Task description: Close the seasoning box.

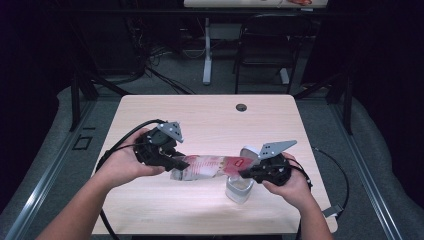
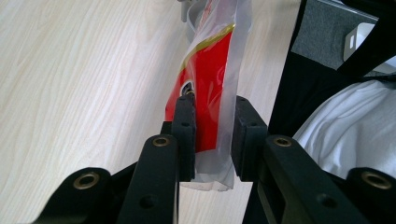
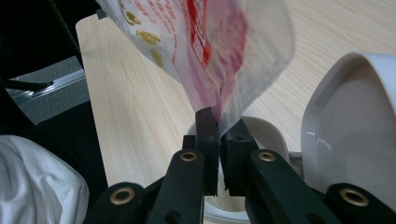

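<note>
A clear plastic pouch (image 1: 207, 167) with red print is stretched level above the wooden table (image 1: 210, 115) between both grippers. My left gripper (image 1: 182, 164) is shut on its left end; in the left gripper view the pads clamp the pouch (image 2: 210, 60) at the left gripper (image 2: 214, 121). My right gripper (image 1: 242, 172) is shut on the other end; in the right gripper view the right gripper (image 3: 219, 126) pinches the pouch (image 3: 210, 51) at its corner. A white container (image 1: 239, 190) stands under the right gripper, its hinged lid (image 3: 350, 121) raised.
A small dark cable hole (image 1: 241, 107) lies near the table's far edge. A black chair (image 1: 265, 45) and a white table leg (image 1: 207, 50) stand beyond the table. Black cables trail from both grippers over the near edge.
</note>
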`<state>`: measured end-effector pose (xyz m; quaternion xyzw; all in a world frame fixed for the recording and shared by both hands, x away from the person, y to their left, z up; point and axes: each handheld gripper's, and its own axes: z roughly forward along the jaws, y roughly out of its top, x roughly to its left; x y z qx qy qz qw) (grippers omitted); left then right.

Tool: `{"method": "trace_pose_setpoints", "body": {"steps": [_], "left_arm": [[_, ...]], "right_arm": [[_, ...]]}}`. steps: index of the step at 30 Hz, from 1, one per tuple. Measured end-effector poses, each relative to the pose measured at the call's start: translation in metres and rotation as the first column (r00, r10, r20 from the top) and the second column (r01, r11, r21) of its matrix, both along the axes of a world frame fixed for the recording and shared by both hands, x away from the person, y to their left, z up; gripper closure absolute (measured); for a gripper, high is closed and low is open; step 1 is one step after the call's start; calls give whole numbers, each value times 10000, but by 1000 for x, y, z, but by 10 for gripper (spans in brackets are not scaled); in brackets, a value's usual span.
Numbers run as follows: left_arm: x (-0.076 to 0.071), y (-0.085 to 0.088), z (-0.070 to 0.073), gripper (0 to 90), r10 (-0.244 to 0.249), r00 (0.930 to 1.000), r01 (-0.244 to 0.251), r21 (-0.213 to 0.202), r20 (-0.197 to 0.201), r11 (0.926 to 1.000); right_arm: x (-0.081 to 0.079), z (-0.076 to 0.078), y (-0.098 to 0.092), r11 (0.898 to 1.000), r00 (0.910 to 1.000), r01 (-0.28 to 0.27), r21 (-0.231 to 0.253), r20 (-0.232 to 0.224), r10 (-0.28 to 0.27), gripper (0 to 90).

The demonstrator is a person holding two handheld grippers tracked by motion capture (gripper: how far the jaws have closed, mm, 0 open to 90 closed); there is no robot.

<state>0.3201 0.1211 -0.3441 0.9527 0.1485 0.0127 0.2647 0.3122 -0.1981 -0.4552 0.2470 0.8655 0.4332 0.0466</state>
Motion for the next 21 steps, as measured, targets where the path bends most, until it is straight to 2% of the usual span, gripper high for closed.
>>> {"method": "trace_pose_setpoints", "body": {"steps": [21], "left_arm": [[2, -9, 7, 759, -140, 9999, 139, 209, 60, 9997]], "right_arm": [[1, -3, 0, 10000, 10000, -30, -84, -49, 30, 870]]}}
